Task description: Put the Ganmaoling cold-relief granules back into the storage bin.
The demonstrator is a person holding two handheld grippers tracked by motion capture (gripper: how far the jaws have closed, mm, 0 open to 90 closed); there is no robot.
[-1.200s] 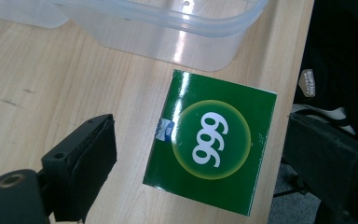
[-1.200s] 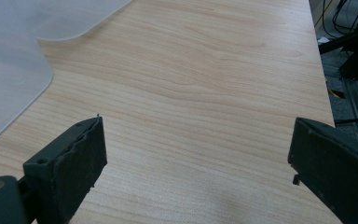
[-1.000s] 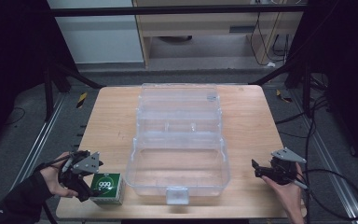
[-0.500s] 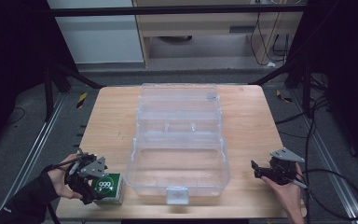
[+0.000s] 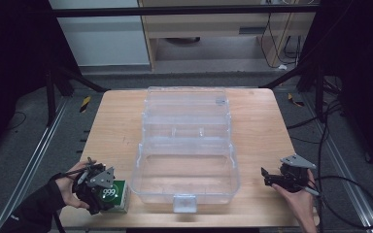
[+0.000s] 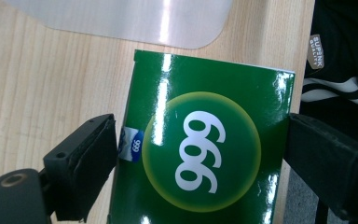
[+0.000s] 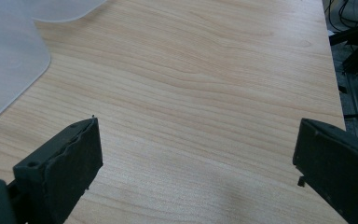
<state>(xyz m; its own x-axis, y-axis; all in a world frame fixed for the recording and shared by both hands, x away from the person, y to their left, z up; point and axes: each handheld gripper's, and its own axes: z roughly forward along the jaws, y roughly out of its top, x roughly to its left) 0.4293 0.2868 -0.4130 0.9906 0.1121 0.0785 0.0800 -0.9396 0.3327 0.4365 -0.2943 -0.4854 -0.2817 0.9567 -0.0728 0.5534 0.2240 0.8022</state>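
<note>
**Left claw straddles the green box at the near edge**

Down at the near left corner, the left claw (image 5: 108, 193) sits over the green box (image 6: 200, 149), jaws spread to either side of it, the left pad right at the box's edge, the right pad close beside it. The box lies flat on the tabletop (image 5: 111, 126). Near right, the right claw (image 5: 267, 177) hovers with jaws wide apart over bare wood. Beyond, between them, the clear plastic case (image 5: 187, 141) lies open.

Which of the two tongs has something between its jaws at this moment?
The left tongs: their jaws straddle the green box marked 999 at the table's near left corner. The right tongs are open over bare wood, right of the clear plastic case.
</note>
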